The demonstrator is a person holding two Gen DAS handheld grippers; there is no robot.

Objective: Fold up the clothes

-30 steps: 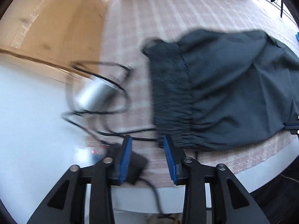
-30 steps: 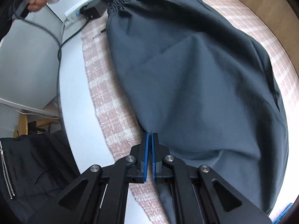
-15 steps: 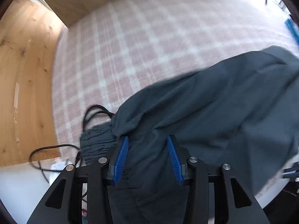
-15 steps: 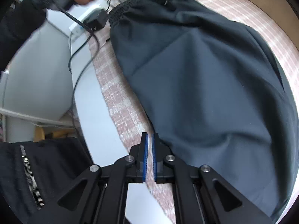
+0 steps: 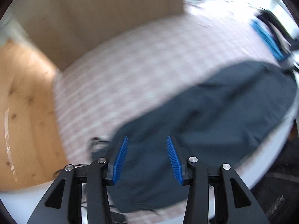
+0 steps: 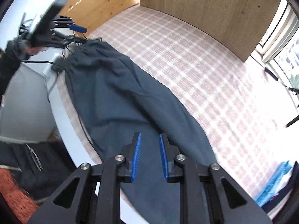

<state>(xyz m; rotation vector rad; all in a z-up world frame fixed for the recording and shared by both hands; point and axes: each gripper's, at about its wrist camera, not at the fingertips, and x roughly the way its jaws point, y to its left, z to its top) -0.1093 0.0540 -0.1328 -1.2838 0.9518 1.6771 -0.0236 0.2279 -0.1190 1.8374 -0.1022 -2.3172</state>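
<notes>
i am opening my right gripper [image 6: 149, 154] over the dark trousers [image 6: 119, 100]; left gripper [image 5: 147, 157] is gaping, empty. next i should be pinching the waistband [image 6: 84, 50] at eleven o'clock.

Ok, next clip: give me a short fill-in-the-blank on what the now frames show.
1. The dark garment lies on a pink ____ cloth.
2. The pads of the right tongs are coloured ____.
3. Nothing is pinched in the left tongs; their jaws stand ____.
4. The garment's gathered waistband lies nearest the ____ tongs.

Missing words: checked; blue; open; left
</notes>
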